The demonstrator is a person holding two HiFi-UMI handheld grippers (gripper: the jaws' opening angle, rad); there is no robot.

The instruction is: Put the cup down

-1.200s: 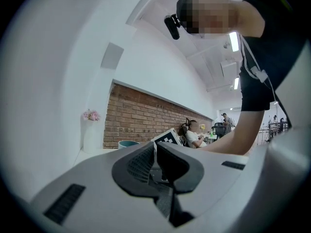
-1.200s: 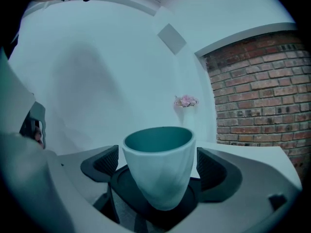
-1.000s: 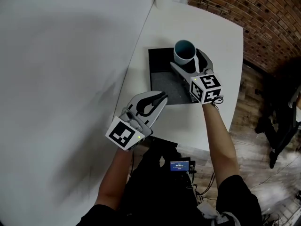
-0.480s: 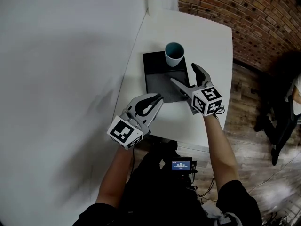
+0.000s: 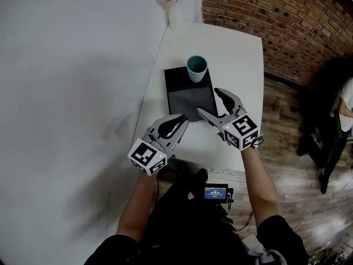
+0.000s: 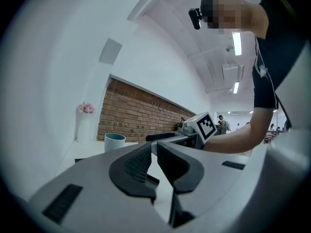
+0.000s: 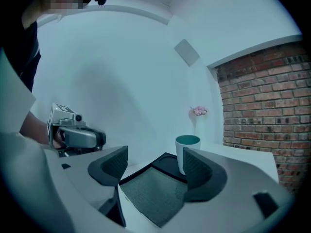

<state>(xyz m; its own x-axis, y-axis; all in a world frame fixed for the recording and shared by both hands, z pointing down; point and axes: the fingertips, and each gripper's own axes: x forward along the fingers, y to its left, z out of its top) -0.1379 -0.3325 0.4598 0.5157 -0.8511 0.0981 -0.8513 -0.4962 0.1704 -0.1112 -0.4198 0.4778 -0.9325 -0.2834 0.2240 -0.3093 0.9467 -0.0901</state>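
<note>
White surface [image 5: 242, 59]: cup [image 5: 196, 68] upright on black mat [image 5: 190, 101]. Right gripper [image 5: 209, 101] jaws apart, empty, just narrowing; left gripper [image 5: 183, 118] jaws together, empty. I should back off straight, clear of cup.

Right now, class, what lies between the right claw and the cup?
Only a bare stretch of the black tray, up to the cup, in the head view. The right claw, its jaws just closed partway, is empty.

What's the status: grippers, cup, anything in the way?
Left gripper shut, empty. Right gripper open, jaws just closing partway, nothing between them. Cup upright on black mat, clear of both grippers. Nothing in the way.
</note>
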